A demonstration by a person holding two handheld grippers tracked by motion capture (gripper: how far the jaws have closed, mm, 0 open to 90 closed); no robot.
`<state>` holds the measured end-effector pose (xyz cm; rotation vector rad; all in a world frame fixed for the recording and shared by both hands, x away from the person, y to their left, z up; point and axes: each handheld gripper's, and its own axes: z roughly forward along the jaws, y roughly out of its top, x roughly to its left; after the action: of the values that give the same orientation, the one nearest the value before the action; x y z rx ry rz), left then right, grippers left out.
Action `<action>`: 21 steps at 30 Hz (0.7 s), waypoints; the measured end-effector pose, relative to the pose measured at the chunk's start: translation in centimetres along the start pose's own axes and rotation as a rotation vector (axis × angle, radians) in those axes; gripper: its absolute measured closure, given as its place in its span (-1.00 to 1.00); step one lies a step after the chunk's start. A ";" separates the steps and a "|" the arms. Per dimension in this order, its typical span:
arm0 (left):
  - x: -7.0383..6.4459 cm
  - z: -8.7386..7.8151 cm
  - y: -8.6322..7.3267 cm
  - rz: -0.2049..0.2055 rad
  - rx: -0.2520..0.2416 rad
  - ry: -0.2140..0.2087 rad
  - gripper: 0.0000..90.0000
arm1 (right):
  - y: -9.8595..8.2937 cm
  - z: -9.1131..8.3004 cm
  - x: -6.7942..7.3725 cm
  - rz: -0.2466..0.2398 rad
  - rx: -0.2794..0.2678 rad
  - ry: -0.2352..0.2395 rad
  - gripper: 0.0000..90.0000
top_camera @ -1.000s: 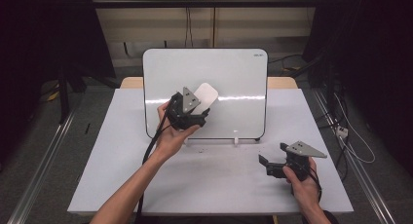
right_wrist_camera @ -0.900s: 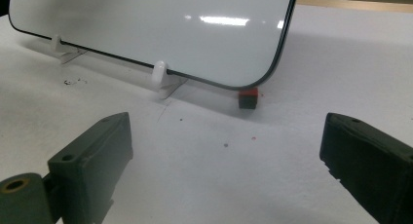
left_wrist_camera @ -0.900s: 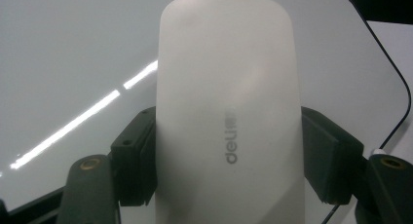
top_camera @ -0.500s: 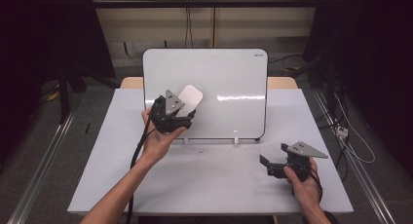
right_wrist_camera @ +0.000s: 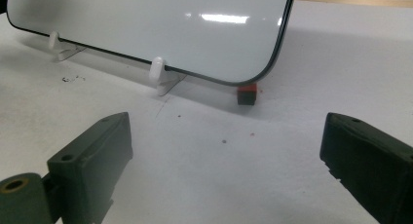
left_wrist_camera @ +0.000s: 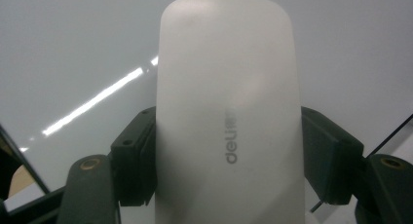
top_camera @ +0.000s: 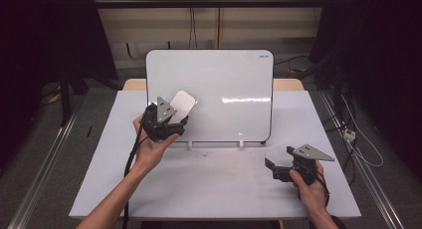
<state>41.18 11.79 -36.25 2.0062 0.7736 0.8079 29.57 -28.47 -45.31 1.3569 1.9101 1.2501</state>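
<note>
A white whiteboard (top_camera: 224, 89) stands upright on small white feet (top_camera: 240, 144) at the back of the table. My left gripper (top_camera: 175, 117) is raised in front of the board's left part, shut on a white eraser (top_camera: 182, 105). In the left gripper view the eraser (left_wrist_camera: 226, 97), marked "deli", sits between the two jaws and faces the board's surface (left_wrist_camera: 73, 48). My right gripper (top_camera: 274, 170) rests low at the table's right, open with nothing between its jaws. The right gripper view has the open gripper (right_wrist_camera: 229, 156) facing the board's lower right corner (right_wrist_camera: 146, 24).
The white table (top_camera: 214, 189) carries the board. A small red and black block (right_wrist_camera: 247, 94) lies under the board's lower right corner, beside a white foot (right_wrist_camera: 158, 70). Dark curtains and metal rails flank the table; cables lie on the floor at right.
My left gripper has carried the eraser leftward across the front of the board. The right gripper has stayed where it was.
</note>
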 end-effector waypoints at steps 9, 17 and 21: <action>1.0 -0.7 -1.1 0.000 0.012 0.036 -0.31 | 0.0 -0.1 0.0 -0.008 0.001 -0.006 -0.88; 1.9 -0.3 -2.8 -0.002 0.054 0.057 -0.31 | 0.2 0.2 0.1 0.003 -0.001 -0.005 -0.88; 1.9 0.2 -3.4 0.020 0.074 0.061 -0.31 | 0.2 0.3 0.2 -0.002 -0.002 -0.004 -0.87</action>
<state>41.74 14.72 -38.77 2.0660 0.8299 0.8665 29.86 -28.13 -45.25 1.3551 1.9072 1.2468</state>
